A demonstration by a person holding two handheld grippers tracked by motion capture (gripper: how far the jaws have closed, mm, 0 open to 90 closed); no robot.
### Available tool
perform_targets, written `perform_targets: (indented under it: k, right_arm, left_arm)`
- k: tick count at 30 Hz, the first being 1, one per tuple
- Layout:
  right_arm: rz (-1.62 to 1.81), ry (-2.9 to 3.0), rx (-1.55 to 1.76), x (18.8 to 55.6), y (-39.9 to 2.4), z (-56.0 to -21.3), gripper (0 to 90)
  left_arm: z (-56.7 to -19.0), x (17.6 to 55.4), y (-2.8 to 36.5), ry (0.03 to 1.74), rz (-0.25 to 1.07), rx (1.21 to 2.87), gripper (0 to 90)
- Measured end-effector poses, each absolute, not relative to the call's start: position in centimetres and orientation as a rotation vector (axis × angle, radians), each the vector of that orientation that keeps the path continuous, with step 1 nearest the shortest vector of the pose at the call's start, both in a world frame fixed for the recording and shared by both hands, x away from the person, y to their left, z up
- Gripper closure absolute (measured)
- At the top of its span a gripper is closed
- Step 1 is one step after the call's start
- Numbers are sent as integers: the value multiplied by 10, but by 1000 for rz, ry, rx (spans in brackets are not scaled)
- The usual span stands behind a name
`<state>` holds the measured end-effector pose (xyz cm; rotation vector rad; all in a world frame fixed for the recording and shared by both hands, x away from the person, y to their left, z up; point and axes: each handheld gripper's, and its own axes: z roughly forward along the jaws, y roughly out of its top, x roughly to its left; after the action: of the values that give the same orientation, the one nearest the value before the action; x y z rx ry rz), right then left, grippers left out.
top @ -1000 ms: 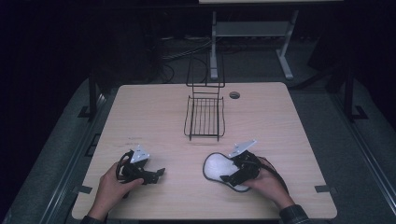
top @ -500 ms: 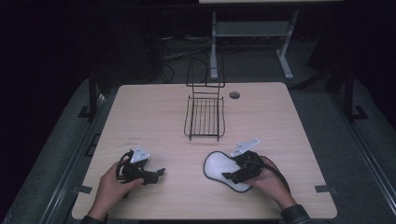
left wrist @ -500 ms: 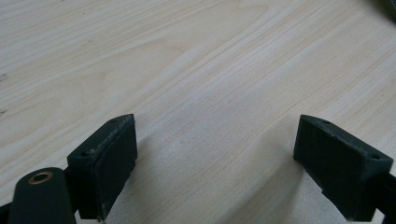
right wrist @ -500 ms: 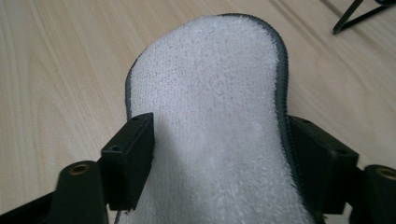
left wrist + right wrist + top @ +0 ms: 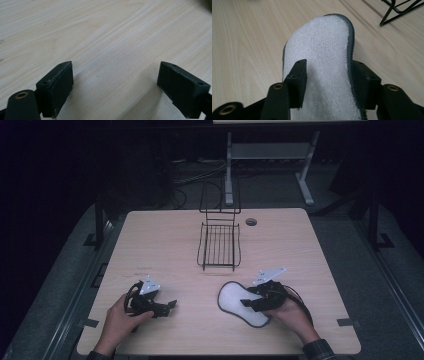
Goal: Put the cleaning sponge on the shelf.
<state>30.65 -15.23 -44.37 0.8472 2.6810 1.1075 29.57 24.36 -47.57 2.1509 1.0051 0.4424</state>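
Lower left of the high view, the left hand [image 5: 117, 317] grips the left gripper [image 5: 170, 306] low over the wooden table [image 5: 165, 240], its nose aimed toward the right of the frame. In the left gripper view its two black jaws stand wide apart at the bottom corners, with bare wood grain between them and no object there.

Centre of the high view, a black wire rack [image 5: 219, 246] stands on the table, its tall back rising toward the top of the frame. Well apart from both grippers.

Lower right now: a white fleecy insole [image 5: 235, 301] with a dark stitched edge lies on the table, and the right gripper [image 5: 246, 303] is at its near end, held by the right hand [image 5: 295, 317]. Its jaws have just been closing, and the right gripper view shows the insole [image 5: 324, 57] between them, its edge curling up. The right-hand pad is against the dark edge, the left-hand pad against the fleece. A corner of the rack sits at that view's upper right.
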Motion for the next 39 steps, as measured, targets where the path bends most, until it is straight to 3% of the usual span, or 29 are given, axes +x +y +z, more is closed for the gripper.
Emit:
perform_targets:
  k: [15,39]
  right_arm:
    - [1219,2671,869,306,-163,-430,666]
    - [1349,2620,858,298,-172,-412,807]
  left_arm:
    - [-476,296,244,1004,442,2151,126]
    - [-476,296,244,1005,442,2149,127]
